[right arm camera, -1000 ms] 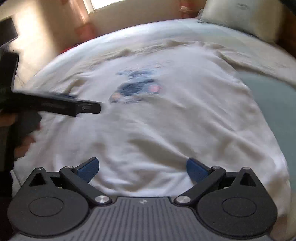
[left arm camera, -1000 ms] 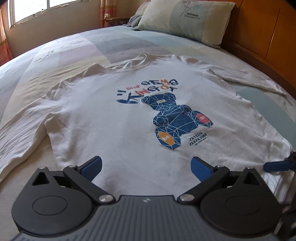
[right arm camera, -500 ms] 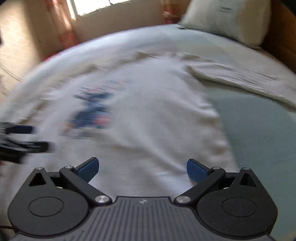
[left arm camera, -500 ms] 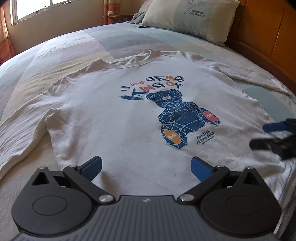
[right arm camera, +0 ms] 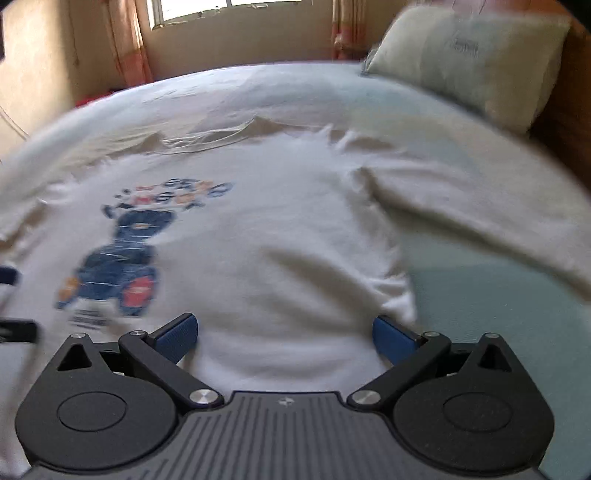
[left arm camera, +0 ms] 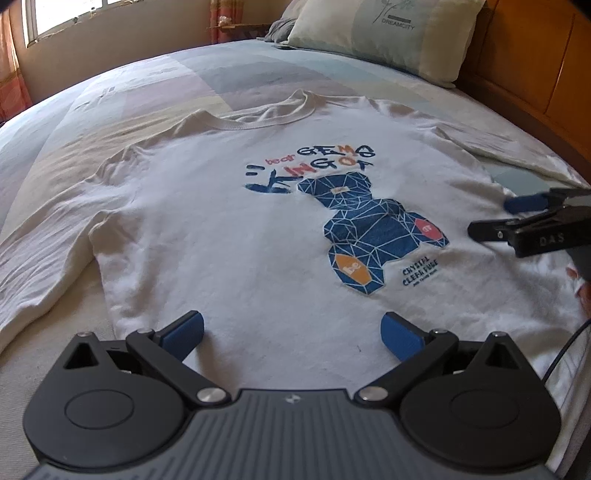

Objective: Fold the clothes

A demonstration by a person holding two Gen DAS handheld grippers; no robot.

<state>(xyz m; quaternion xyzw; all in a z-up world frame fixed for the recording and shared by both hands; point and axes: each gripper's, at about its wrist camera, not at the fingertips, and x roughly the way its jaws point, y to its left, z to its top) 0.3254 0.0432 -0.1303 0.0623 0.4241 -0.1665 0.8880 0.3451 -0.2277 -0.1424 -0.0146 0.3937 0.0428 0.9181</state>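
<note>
Both my left gripper [left arm camera: 291,332] and right gripper [right arm camera: 284,332] hang spread, empty, near the flat sweatshirt [left arm camera: 236,229] hem, probably lining up grabs.

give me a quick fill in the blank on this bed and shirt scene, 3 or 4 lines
1. The white sweatshirt lies spread flat on the ____.
2. The animal printed in blue on its chest is a ____.
3. The left gripper has its jaws ____, holding nothing.
4. At the head of the bed rests a pillow printed with the word ____.

Missing words: bed; bear; open; DREAMCITY
</note>
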